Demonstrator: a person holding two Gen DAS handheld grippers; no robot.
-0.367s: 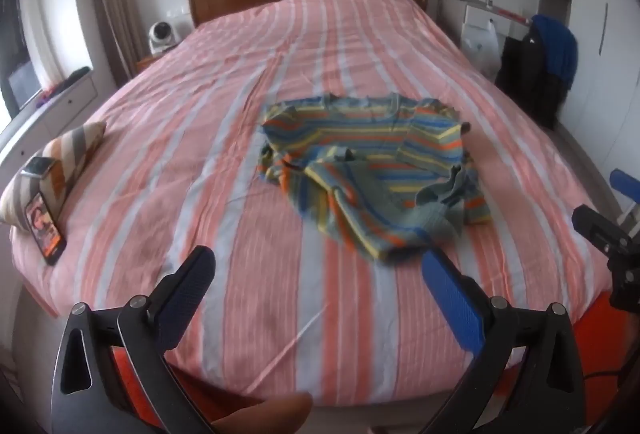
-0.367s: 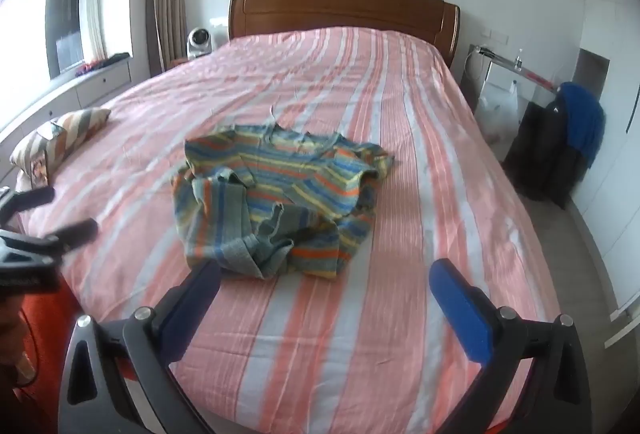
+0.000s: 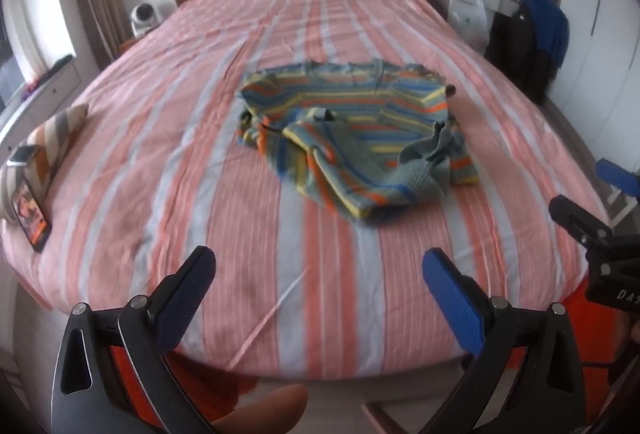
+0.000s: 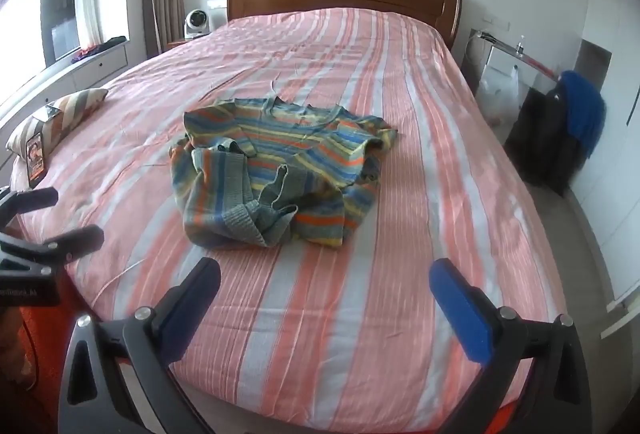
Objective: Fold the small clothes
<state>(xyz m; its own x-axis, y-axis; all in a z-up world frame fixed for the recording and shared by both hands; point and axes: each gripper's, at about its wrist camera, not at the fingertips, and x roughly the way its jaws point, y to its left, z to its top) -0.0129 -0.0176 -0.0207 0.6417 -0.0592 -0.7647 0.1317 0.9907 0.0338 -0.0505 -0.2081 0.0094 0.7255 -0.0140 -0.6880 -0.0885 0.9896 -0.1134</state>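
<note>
Crumpled striped sweater [image 3: 352,137] on bed [image 3: 200,161], left gripper [image 3: 316,274] and right gripper [image 4: 324,284] spread apart, empty

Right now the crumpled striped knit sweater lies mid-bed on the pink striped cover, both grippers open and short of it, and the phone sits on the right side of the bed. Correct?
Not quite. The phone lies at the bed's left edge, by the striped pillow, as the left wrist view shows. The rest holds: crumpled striped knit sweater mid-bed on the pink striped cover, left gripper and right gripper open, short of it.
</note>
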